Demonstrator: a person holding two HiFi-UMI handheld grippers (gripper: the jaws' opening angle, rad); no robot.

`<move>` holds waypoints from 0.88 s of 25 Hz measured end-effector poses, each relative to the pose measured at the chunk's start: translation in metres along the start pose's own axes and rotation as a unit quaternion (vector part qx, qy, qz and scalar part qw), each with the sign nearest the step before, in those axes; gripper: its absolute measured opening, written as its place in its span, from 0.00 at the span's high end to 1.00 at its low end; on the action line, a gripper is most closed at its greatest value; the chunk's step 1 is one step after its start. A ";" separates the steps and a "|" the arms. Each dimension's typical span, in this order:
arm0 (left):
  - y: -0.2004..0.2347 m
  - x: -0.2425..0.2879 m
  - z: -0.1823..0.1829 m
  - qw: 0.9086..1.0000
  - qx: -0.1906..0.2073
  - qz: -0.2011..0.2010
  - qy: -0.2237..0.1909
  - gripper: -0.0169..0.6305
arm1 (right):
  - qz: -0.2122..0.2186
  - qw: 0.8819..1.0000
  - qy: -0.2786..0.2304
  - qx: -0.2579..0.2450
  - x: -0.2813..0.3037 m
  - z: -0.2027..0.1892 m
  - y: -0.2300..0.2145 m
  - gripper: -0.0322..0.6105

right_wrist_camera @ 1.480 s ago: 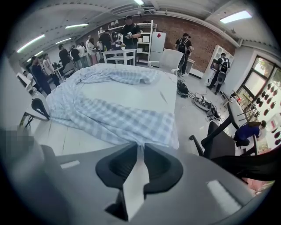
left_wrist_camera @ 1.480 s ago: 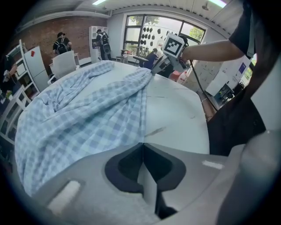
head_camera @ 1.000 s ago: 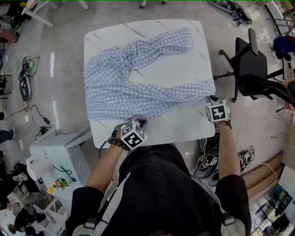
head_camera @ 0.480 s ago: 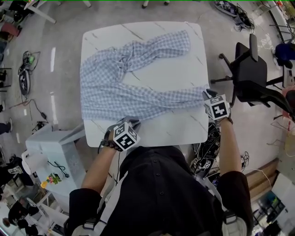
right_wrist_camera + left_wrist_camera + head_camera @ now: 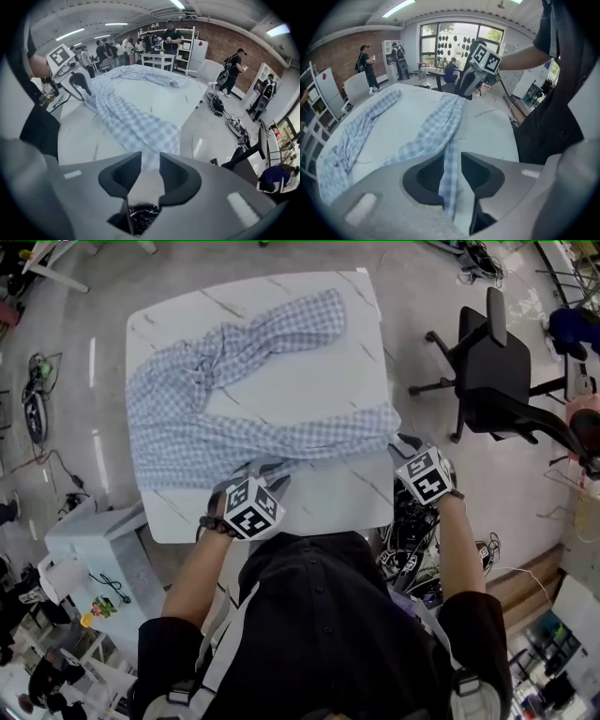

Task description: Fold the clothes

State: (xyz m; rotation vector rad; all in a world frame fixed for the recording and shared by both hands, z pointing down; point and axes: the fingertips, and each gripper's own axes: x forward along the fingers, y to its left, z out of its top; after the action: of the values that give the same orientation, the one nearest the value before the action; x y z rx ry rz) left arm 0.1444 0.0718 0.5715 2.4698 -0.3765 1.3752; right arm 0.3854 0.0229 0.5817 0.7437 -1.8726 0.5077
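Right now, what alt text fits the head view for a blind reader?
Seen from above, a blue checked garment lies on a white table. A person in black holds the left gripper and right gripper at its near edge; both pairs of jaws have just been opening, the cloth's edge loose between them.

Grey glossy floor (image 5: 422, 315), light streaks on it. White marble-look table (image 5: 300, 381) mid-room. Black office chair (image 5: 492, 371) right of table, apart from it. Cable tangle (image 5: 412, 554) on floor by table's near right corner. White cabinet (image 5: 94, 545) at near left. Brick wall (image 5: 344, 54), big window (image 5: 459, 40) at far end. Ceiling strip lights (image 5: 70, 33) on. People (image 5: 234, 68) standing in background.
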 end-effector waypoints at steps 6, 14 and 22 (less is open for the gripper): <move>0.002 0.025 0.040 0.998 0.055 0.036 0.006 0.78 | 0.041 0.997 -0.003 -0.064 0.004 -0.023 0.017 0.73; -0.010 0.056 0.059 0.991 0.117 0.042 0.043 0.79 | 0.056 0.993 -0.010 -0.104 0.015 -0.025 0.017 0.74; -0.002 0.063 0.061 0.994 0.089 0.041 0.052 0.96 | 0.086 0.990 -0.007 -0.112 0.018 -0.022 0.012 0.92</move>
State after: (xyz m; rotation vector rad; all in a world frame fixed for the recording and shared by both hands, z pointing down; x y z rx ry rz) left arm 0.2247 0.0457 0.5941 2.5333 -0.3495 1.6295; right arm 0.3862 0.0410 0.6064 0.4404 -1.9777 0.3907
